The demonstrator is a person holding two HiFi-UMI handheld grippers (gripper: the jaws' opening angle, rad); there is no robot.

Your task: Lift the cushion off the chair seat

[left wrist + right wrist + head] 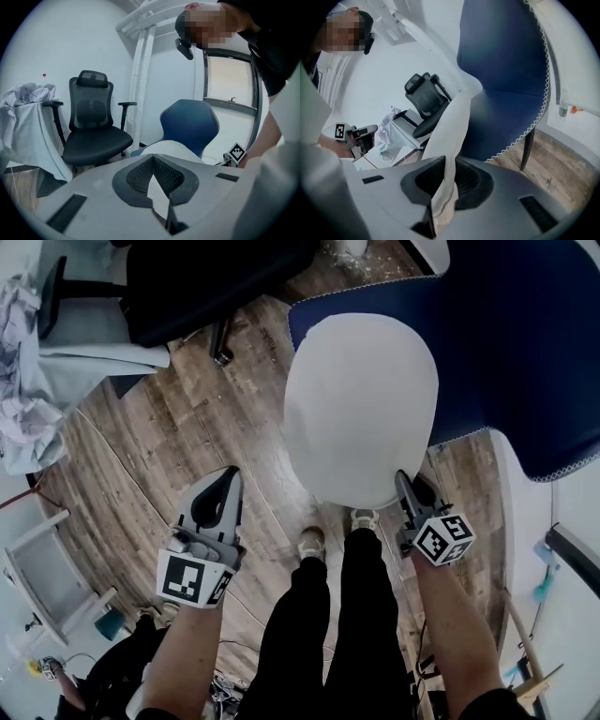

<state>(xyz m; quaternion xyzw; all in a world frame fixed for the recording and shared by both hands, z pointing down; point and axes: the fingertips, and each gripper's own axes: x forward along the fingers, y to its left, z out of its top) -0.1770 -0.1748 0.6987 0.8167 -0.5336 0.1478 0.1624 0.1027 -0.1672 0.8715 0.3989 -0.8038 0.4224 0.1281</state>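
A white oval cushion (pixel 361 409) lies over the front of the blue chair seat (pixel 525 352). My right gripper (pixel 405 486) is at the cushion's near right edge and is shut on that edge. In the right gripper view the white fabric (pixel 450 136) runs between the jaws of the right gripper (pixel 444 161) and rises edge-on in front of the blue chair (pixel 506 70). My left gripper (pixel 230 479) hangs over the wooden floor, left of the cushion and apart from it, its tips together on nothing. The left gripper view shows the left gripper (pixel 152 159), the cushion (pixel 168 147) and the blue chair (pixel 190 122) beyond.
A black office chair (pixel 187 277) stands at the back left, beside furniture draped with pale cloth (pixel 19 381). The person's legs and shoes (pixel 314 540) stand just in front of the cushion. A white frame (pixel 47 568) is on the floor at the left.
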